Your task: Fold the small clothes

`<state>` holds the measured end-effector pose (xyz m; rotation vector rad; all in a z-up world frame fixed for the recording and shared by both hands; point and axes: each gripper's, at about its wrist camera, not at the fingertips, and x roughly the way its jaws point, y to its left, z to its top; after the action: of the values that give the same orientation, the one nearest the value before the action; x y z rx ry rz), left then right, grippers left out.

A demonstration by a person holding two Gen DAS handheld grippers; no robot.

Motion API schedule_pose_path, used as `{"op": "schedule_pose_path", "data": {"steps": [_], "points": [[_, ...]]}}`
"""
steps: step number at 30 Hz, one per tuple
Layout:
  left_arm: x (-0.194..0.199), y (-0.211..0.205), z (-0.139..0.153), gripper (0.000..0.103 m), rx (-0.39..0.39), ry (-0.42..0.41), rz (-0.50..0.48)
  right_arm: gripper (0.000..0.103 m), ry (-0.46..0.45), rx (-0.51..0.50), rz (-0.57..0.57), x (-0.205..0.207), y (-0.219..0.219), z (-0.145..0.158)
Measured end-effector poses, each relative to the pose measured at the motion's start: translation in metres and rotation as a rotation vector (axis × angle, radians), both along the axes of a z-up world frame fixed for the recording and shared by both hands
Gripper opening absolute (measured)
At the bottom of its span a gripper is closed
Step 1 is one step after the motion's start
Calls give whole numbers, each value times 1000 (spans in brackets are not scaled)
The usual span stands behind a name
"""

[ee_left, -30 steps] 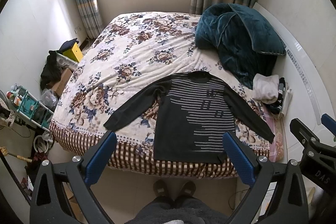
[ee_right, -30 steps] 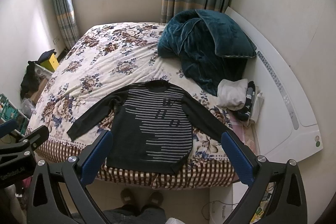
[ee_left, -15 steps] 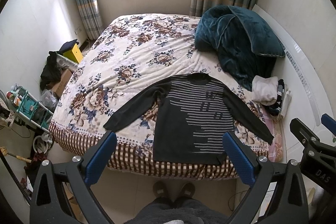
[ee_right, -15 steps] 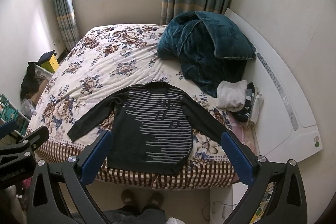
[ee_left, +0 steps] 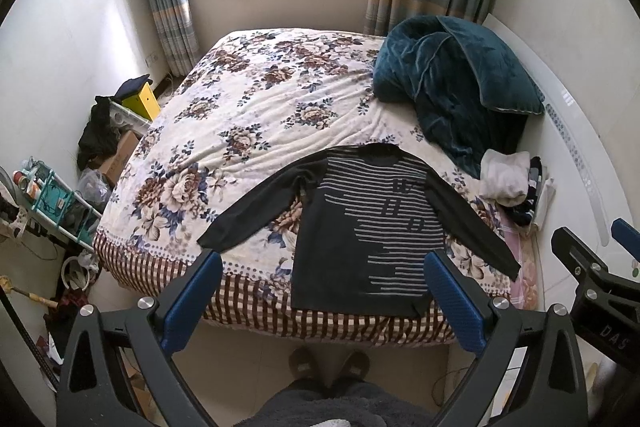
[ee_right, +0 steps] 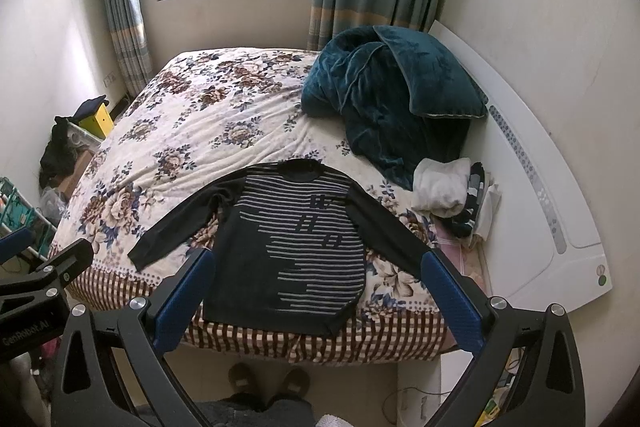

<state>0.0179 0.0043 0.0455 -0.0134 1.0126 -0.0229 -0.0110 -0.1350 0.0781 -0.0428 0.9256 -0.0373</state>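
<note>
A dark long-sleeved shirt with light stripes point(ee_left: 372, 227) lies flat on the floral bedspread point(ee_left: 256, 115), both sleeves spread, its hem at the near edge of the bed. It also shows in the right wrist view point(ee_right: 304, 247). My left gripper point(ee_left: 322, 261) is open and empty, held in the air in front of the bed. My right gripper point(ee_right: 316, 259) is open and empty too, at about the same height. Neither touches the shirt.
A teal blanket point(ee_left: 452, 87) is heaped at the far right of the bed. A white folded cloth point(ee_left: 504, 179) and other small clothes lie by the white headboard point(ee_right: 532, 163). Boxes and a shelf point(ee_left: 52, 195) crowd the floor on the left. My slippered feet point(ee_left: 328, 363) stand below.
Both grippers have drifted slightly, so the bed and shirt sit a little lower in view. The shirt has not moved and both grippers stay open.
</note>
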Motion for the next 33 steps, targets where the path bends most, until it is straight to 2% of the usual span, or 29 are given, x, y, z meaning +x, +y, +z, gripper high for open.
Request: {"op": "schedule_pose_path", "data": {"steps": [4, 7, 11, 13, 17, 19, 20, 22, 24, 25, 28, 29, 30, 31, 33], "points": [[7, 0, -2, 103, 8, -5, -3, 103, -2, -1, -3, -2, 1, -2], [19, 0, -17, 103, 46, -30, 0, 103, 7, 5, -36, 7, -8, -4], [39, 0, -56, 103, 86, -37, -6, 103, 41, 44, -123, 25, -29, -36], [50, -5, -77, 103, 114, -36, -29, 103, 77, 67, -227, 40, -59, -65], [79, -21, -120, 103, 153, -21, -49, 103, 135, 138, -456, 55, -128, -140], [97, -30, -146, 103, 162, 22, -39, 102, 173, 193, -568, 58, -172, -185], [105, -35, -159, 103, 155, 39, -34, 98, 194, 209, -604, 57, -184, -205], [127, -52, -191, 103, 175, 86, -29, 87, 261, 262, -700, 62, -236, -262], [143, -66, -217, 103, 203, 124, -31, 67, 305, 299, -776, 61, -278, -309], [152, -73, -228, 103, 223, 138, -30, 65, 327, 328, -820, 61, -300, -334], [181, -101, -274, 103, 307, 193, -14, 64, 357, 476, -961, 61, -375, -415], [188, -107, -289, 103, 322, 208, -10, 64, 364, 495, -988, 62, -388, -432], [197, -113, -304, 103, 330, 228, -7, 64, 372, 518, -1030, 67, -418, -465], [205, -123, -326, 103, 328, 254, -6, 64, 378, 516, -1051, 68, -429, -482], [215, -139, -363, 103, 339, 311, -19, 64, 393, 536, -1118, 76, -473, -536]]}}
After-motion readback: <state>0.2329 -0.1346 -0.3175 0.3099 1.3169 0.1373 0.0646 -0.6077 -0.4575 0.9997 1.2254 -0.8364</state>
